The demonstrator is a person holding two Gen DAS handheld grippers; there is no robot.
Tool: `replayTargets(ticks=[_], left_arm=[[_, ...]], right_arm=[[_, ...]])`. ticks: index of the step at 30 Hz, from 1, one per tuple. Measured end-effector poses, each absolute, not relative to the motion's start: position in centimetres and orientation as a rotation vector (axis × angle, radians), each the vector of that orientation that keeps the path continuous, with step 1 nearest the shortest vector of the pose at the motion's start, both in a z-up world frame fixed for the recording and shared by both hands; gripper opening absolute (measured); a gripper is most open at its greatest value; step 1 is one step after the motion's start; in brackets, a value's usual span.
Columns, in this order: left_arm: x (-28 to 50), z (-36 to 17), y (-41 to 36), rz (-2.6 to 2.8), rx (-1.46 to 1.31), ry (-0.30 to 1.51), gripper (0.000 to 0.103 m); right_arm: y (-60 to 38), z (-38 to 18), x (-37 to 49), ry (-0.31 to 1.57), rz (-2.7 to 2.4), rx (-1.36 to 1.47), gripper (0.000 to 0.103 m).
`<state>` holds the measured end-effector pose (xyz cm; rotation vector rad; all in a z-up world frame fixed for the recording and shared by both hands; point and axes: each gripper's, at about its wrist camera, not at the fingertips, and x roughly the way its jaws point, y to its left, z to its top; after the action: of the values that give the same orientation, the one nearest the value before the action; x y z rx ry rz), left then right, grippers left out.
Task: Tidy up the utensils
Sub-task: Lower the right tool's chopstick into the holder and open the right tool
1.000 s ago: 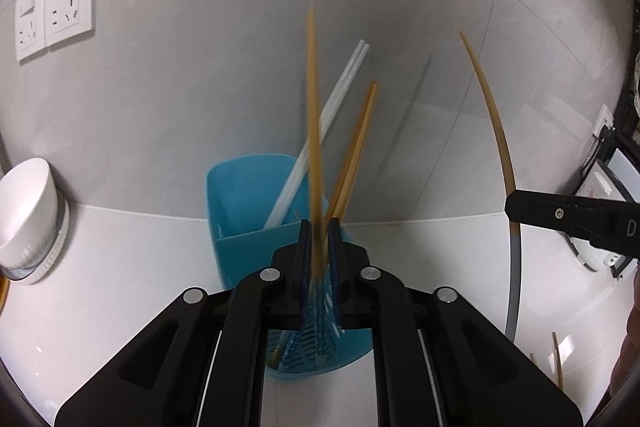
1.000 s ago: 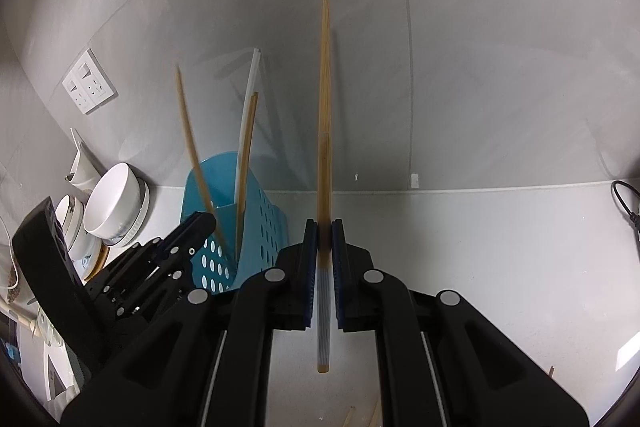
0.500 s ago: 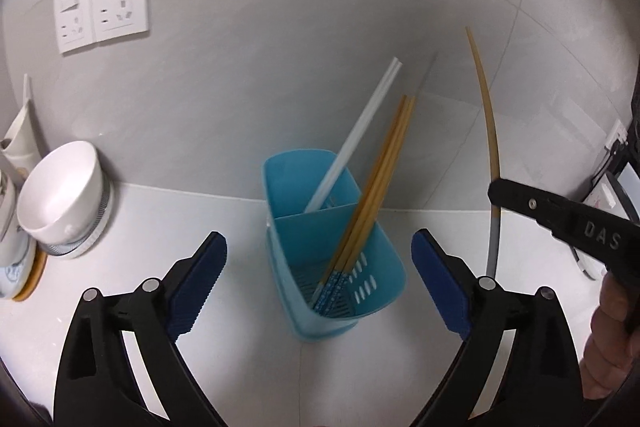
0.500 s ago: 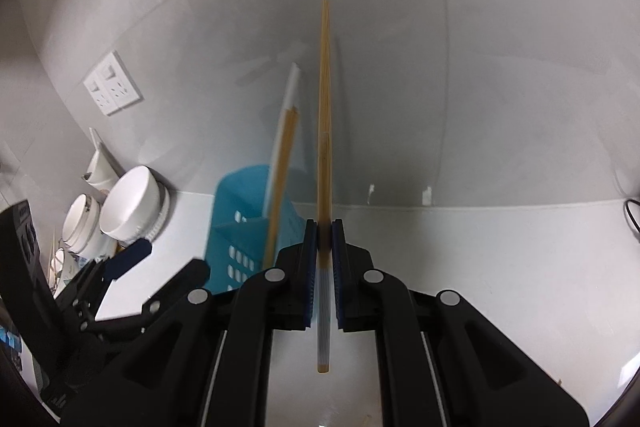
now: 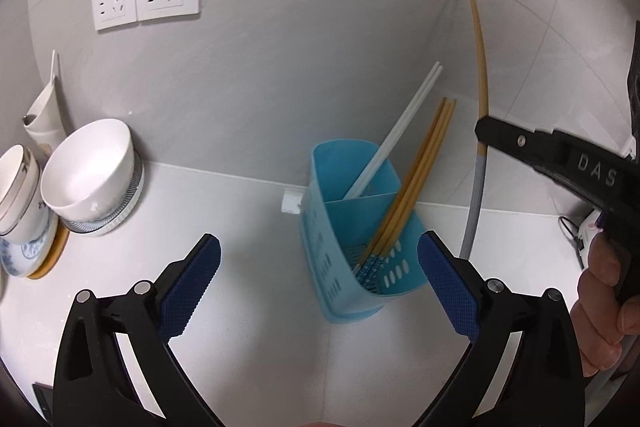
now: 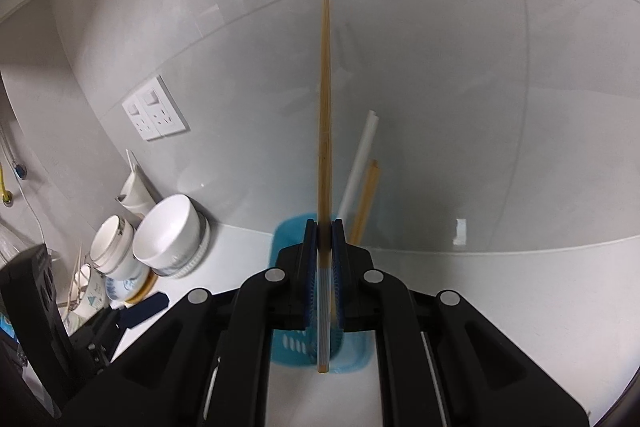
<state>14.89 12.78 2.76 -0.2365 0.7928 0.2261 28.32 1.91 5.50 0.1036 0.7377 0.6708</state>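
The left gripper (image 5: 318, 275) stands with its jaws spread wide and holds nothing. It hangs above the white bench (image 5: 224, 223) in front of the light-blue perforated plastic utensil holder (image 5: 362, 271), which puts the holder squarely in its camera's view and leaves the approach from the right unobstructed.

The right gripper (image 6: 324, 259) is clamped on one tan bamboo chopstick with a pale grey banded handle end (image 6: 325, 131). The grip sits near the junction of bamboo and grey band. Most of the shaft therefore projects above the pads, with the short handle end below them. In the right wrist view the chopstick is held near vertical, its lower end over the holder. This is judged to be the alignment needed for a straight drop into a compartment.

The holder stands on the bench close to the grey tiled wall (image 5: 320, 27). A divider splits it into two compartments:

- Far compartment: two white plastic chopsticks (image 5: 394, 135), leaning up and right.
- Near compartment: a bundle of tan bamboo chopsticks (image 5: 412, 179), patterned ends down, leaning the same way.

Sorting by type appears to be the rule, so the held chopstick probably belongs in the near compartment.

Stacked white ceramic bowls (image 5: 90, 167) sit well to the left, apart from the work area.
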Motion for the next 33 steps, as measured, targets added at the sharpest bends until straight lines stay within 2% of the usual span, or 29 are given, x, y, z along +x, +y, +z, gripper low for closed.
replayTargets(ticks=[13, 26, 33], left_arm=[[14.9, 1.3, 14.7, 0.261, -0.253, 0.817, 0.097], [14.8, 0.3, 15.2, 0.271, -0.258, 0.832, 0.097], [14.7, 0.1, 15.2, 0.272, -0.258, 0.834, 0.097]], right_arm=[[3.7, 3.2, 28.4, 0.668, 0.676, 0.142, 0.007], [4.6, -1.5, 27.4, 0.727, 0.608, 0.06, 0.007], [4.6, -1.3, 26.6, 0.75, 0.603, 0.02, 0.009]])
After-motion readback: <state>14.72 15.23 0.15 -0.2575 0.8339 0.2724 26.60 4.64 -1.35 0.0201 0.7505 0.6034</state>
